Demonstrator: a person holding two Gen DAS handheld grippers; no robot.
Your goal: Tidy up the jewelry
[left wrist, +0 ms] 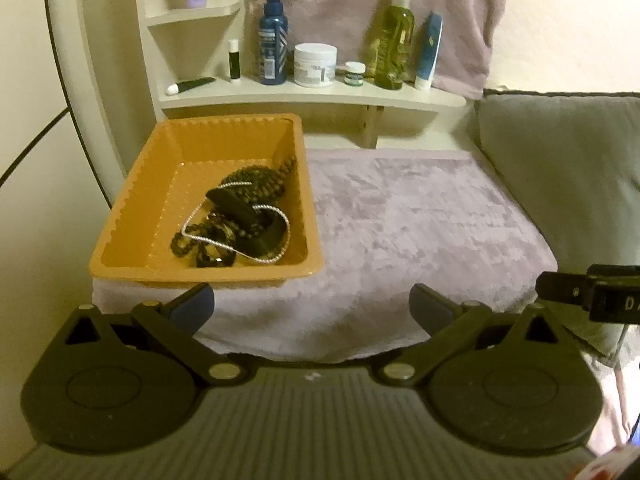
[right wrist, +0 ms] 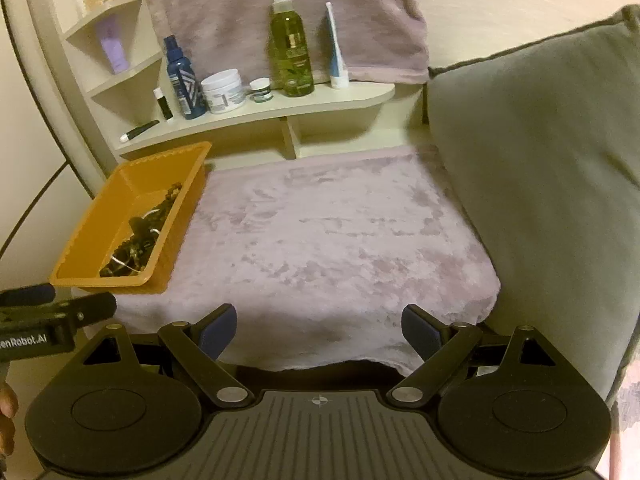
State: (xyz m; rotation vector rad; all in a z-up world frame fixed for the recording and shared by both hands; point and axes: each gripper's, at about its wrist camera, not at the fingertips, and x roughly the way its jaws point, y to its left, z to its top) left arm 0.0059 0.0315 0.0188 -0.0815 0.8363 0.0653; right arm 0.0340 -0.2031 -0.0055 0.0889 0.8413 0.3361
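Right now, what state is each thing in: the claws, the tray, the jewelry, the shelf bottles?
left claw: open, empty, short of the tray
right claw: open, empty, over the towel
orange tray: on the towel's left side, no lid
jewelry: tangled pile inside the tray
green spray bottle: upright on the shelf
black tube: lying flat
pink towel: spread flat

At lower left of the right wrist view, the left gripper [right wrist: 24,338] body reads "enRobot.AI"; bottle labels are unreadable.
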